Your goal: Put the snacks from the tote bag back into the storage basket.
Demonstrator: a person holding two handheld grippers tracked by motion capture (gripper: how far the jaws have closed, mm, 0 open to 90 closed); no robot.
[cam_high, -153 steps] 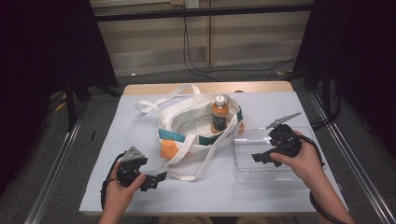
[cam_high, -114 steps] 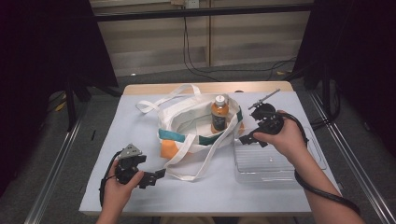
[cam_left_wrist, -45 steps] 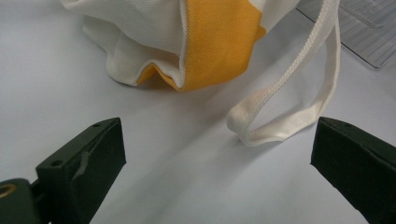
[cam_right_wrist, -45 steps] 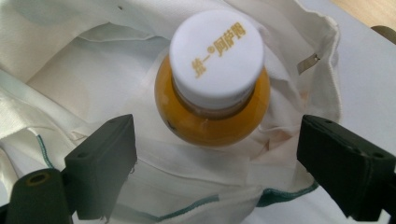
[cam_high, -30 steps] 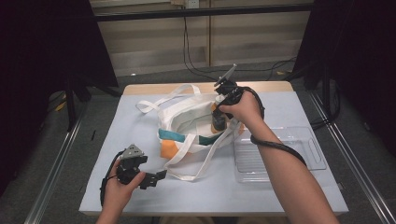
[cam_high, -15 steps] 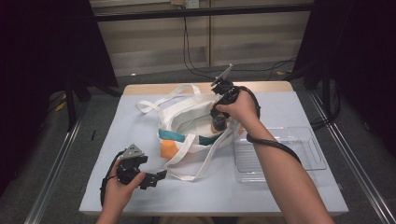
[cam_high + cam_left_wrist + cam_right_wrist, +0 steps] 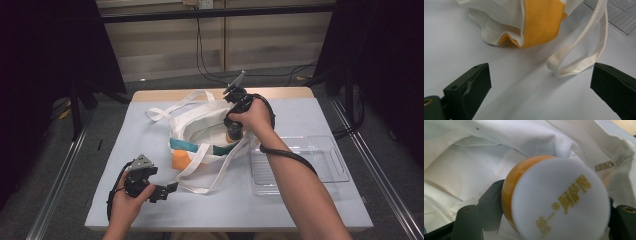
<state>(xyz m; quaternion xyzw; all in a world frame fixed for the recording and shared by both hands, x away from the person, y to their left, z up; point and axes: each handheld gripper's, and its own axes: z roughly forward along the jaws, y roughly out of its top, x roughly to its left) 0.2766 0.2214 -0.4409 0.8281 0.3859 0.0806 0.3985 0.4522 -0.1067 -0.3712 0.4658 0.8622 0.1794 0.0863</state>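
From the high view: right gripper (image 7: pixel 234 131) reaching down into the white tote bag (image 7: pixel 200 131), left gripper (image 7: pixel 167 189) resting near its strap. Left gripper view: jaws spread wide, strap loop (image 7: pixel 576 60) lying between and ahead. Right gripper view: jaws pinching the white-capped orange bottle (image 7: pixel 554 197) at both sides, inside the bag.
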